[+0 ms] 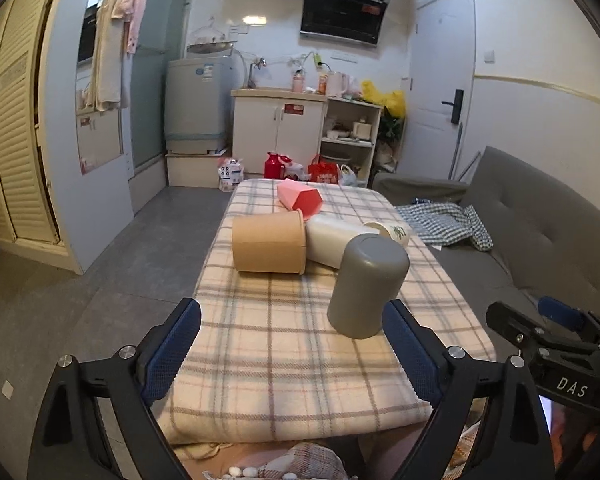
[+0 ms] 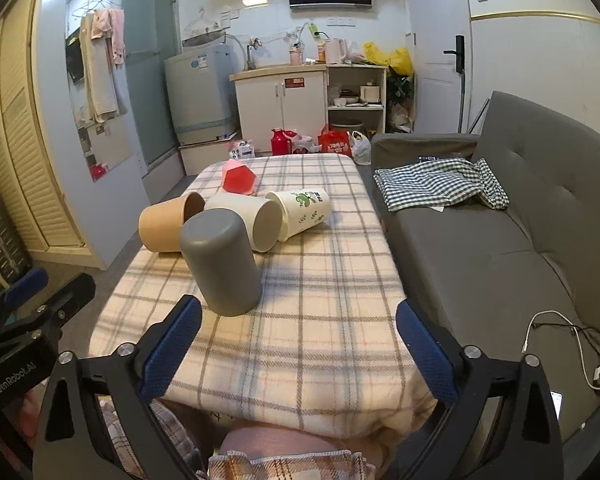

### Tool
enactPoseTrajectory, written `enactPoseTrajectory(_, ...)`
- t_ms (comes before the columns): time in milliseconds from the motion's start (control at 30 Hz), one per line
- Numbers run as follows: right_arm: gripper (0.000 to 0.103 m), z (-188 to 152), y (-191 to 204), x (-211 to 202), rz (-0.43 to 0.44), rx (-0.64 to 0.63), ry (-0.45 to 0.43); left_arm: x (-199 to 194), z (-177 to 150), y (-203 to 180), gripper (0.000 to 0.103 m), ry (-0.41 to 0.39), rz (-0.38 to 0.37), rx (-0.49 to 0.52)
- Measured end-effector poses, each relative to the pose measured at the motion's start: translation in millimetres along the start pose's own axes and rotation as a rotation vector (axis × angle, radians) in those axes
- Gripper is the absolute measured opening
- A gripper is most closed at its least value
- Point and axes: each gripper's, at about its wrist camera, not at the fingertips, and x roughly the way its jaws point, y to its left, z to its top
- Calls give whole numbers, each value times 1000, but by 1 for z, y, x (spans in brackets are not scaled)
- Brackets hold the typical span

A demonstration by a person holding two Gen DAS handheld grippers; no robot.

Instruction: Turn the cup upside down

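- The smooth grey plastic cup is standing mouth-down near the front edge of the plaid-covered table, with its closed base facing up; judged from this pose, the flip appears already done for this cup.
- The left gripper is hovering at the front edge with its jaws spread wide and holding nothing; its right blue pad is sitting just beside the grey cup's lower wall, and contact cannot be confirmed.
- The right gripper is likewise gaping wide and empty over the front edge, with the grey cup lying ahead of its left finger.
- Four other cups are lying on their sides toward the middle of the table: a brown kraft-paper cup, a cream-white cylindrical cup, a white paper cup with green leaf print and a pink-and-red faceted cup nearer the far edge.
- Risk: the left gripper's pad, being so close to the grey cup, could be nudging it over on any sideways move, since the soft cloth is giving an uneven footing.
- Risk: the lying cups are crowding and touching one another, so gripping one could be setting its neighbours rolling toward a table edge.
- Risk: a squeeze on the thin paper cups could be crushing their walls.
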Motion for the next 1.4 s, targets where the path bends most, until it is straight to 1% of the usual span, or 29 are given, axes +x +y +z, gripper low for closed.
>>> enactPoseTrajectory(300,103,-2,2,2,-4,-12,11,-7,-2,0,97,-31,4,14)
enactPoseTrajectory(533,103,-2,4,4,-2,-10,18,-5,-1,1,97,-12,10,13)
enactPoseTrajectory(1033,103,-3,2,3,-3,5,25,-5,-5,-2,97,-2,26,28)
enactPoseTrajectory(1400,103,-2,1,3,2,10,33,-3,-5,-2,98,0,15,29)
